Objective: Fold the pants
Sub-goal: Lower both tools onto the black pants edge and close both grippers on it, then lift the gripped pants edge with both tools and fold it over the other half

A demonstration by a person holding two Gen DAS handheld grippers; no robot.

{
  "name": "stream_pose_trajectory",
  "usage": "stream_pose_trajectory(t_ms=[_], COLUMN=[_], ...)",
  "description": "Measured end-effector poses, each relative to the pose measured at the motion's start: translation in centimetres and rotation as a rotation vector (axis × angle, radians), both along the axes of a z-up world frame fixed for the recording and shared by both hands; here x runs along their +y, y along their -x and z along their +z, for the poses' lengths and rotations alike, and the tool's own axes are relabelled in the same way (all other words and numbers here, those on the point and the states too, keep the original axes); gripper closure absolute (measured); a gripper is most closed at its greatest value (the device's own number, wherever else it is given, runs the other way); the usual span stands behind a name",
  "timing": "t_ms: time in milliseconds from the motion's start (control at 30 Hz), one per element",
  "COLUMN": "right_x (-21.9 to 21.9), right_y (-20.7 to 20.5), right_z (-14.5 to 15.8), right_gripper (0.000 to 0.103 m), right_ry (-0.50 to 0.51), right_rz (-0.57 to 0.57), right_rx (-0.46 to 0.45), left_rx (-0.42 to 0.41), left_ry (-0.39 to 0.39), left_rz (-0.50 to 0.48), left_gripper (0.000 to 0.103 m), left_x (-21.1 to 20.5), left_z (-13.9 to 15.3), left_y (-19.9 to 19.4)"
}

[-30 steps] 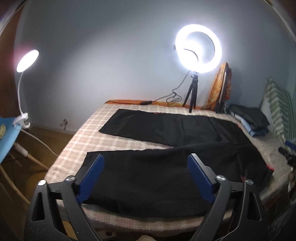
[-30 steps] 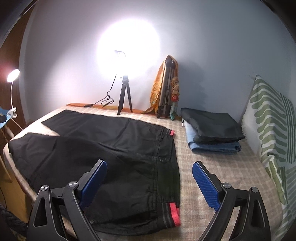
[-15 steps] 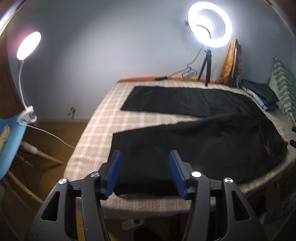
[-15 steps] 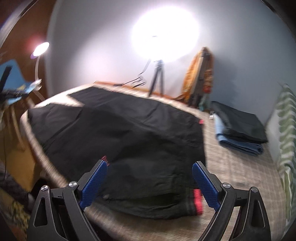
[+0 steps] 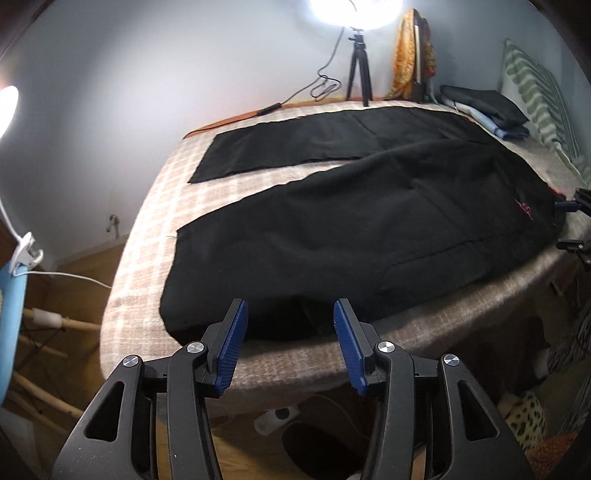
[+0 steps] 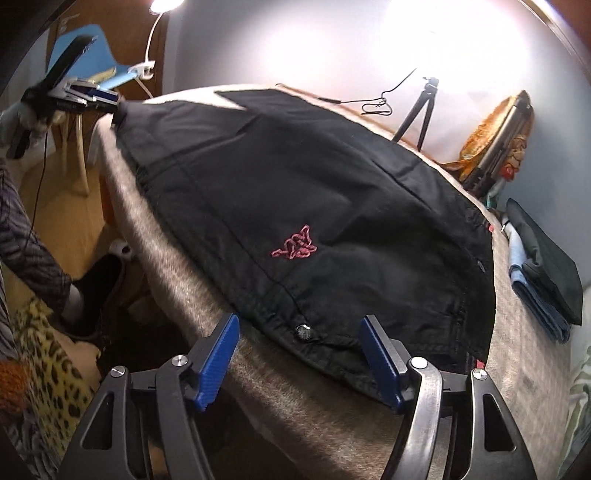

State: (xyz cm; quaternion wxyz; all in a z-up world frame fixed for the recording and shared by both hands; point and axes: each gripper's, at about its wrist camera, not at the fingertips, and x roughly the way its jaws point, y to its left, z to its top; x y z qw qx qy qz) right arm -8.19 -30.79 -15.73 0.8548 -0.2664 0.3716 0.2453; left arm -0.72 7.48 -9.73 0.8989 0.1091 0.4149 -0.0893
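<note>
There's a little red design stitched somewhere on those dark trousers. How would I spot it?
Start with the bed, where the black pants lie spread flat. Follow them toward the waistband end nearest the right gripper. The red embroidered knot logo sits just above a seam there, the only coloured mark on the plain black cloth.

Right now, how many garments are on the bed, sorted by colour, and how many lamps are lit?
Black pants, spread flat: 1
Dark folded garment, top of the stack: 1
Light blue folded garment, under it: 1
Ring light: 1
Clip lamp: 1
Total: 3 garments, 2 lamps, 5 things.
</note>
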Motion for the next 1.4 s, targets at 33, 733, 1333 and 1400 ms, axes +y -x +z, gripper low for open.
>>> stream_pose_trajectory(t_ms=[33,733,1333,1400], right_x=[0.2,1.9,1.0,1.0], right_y=[0.0,-2.3,-2.2,-1.7], right_z=[-0.2,2.2,1.6,0.7], right_gripper=[0.034,0.088,0.066,0.058], right_ry=[0.018,0.048,0.037,0.11], right_rz=[0.005,-0.002,0.009,0.017], right_rx=[-0.002,-0.113,-0.06,-0.081], left_rx=[0.002,-0.006,-0.029,-0.035], left_ry=[0.001,-0.228,-0.267,-0.235], left_rz=[-0.011,-0.203,-0.009,-0.013], left_gripper=[0.056,0.054,0.097,0.098], left_x=[-0.1,-5.5,0.3,0.7], left_z=[0.0,-3.0,-2.9,-2.5], left_y=[0.1,0.6,-4.3,-4.1])
